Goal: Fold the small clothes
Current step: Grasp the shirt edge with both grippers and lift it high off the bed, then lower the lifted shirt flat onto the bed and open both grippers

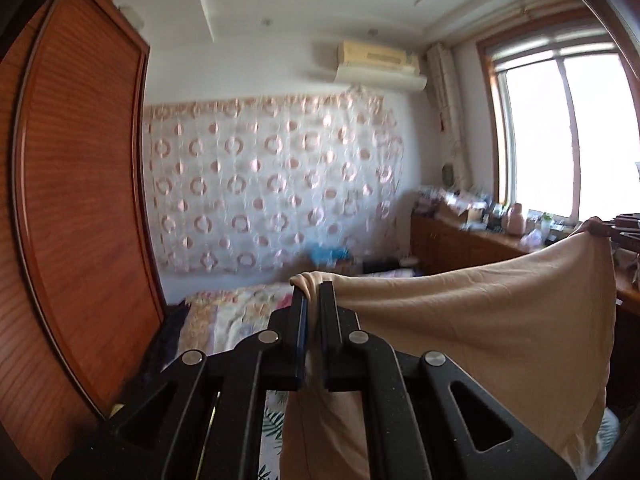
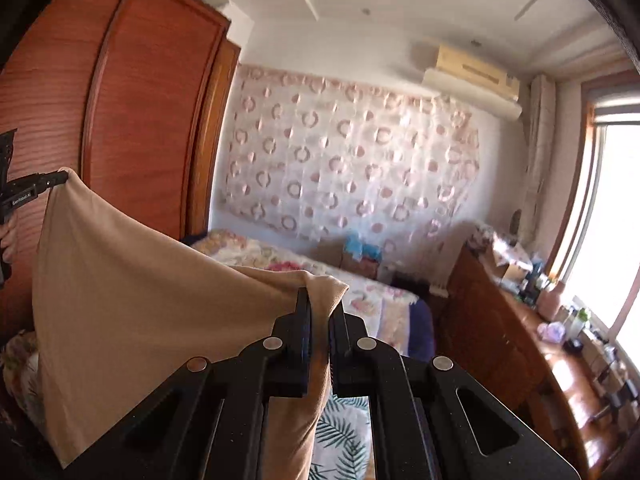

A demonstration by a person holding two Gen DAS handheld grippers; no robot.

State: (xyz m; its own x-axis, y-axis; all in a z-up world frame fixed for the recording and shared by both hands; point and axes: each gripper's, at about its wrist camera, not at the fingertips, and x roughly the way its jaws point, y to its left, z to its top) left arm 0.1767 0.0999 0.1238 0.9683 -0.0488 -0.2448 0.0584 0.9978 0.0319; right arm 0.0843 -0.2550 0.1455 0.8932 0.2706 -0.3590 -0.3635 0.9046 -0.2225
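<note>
A tall reddish wooden wardrobe [image 1: 80, 200] fills the left side, and a sheer curtain [image 1: 272, 184] with pink ring patterns hangs across the far wall. Above the curtain's right end sits a cream air conditioner [image 1: 380, 66], near a bright window [image 1: 560, 136]. Below lie a bed with a floral cover [image 1: 240, 316] and a cluttered wooden dresser [image 2: 520, 320].

I'm looking along my left gripper [image 1: 314, 292]: matte black, two flat narrow fingers [image 1: 298, 320], four round silver pivot screws [image 1: 269, 336] across angled linkage arms with triangular cut-outs. My right gripper [image 2: 320, 300] is the same build, black with silver screws [image 2: 366, 343]. The left's side carries small white lettering.
</note>
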